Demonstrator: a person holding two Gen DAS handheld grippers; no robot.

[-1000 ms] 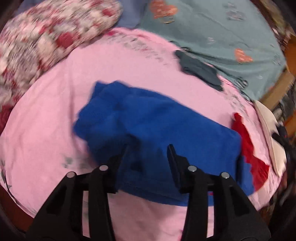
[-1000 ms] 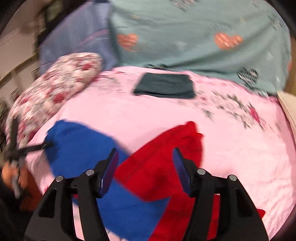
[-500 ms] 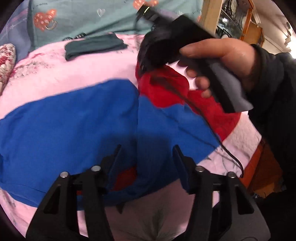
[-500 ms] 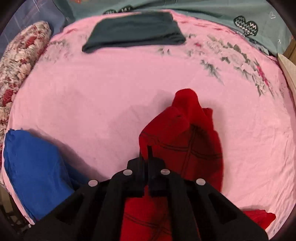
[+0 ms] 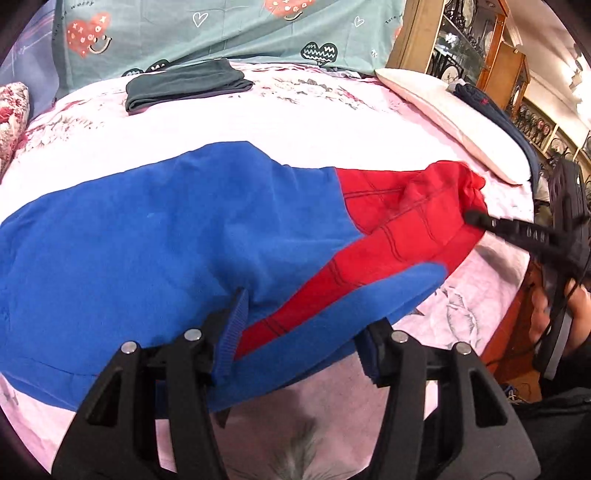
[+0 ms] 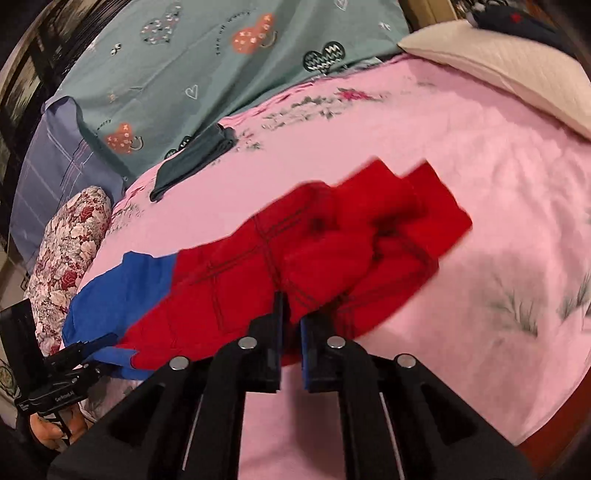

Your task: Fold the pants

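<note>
Lying spread across the pink bed sheet [image 5: 332, 122]: one pair of blue-and-red pants [image 5: 155, 236], blue portion to the left, red web-patterned portion to the right.

Left claw [image 5: 303, 332]: spread wide, fingers apart; the near blue edge of the pants lies between and just ahead of its fingers, with a red strip running forward from its left finger. Whether the fingers touch the cloth cannot be told.

Right claw [image 6: 291, 325]: pressed nearly together, pinching the near edge of the red cloth; the red portion bunches directly ahead of it, the blue portion trails off to its left. Seen from the left claw, it grips the far right end of the pants.

Other items: folded dark green garment [image 5: 184, 86] well beyond both claws; floral cushion [image 6: 70, 258] far left; cream pillow [image 6: 509, 62] far right; teal heart-print bedding [image 5: 221, 33] at the back.
</note>
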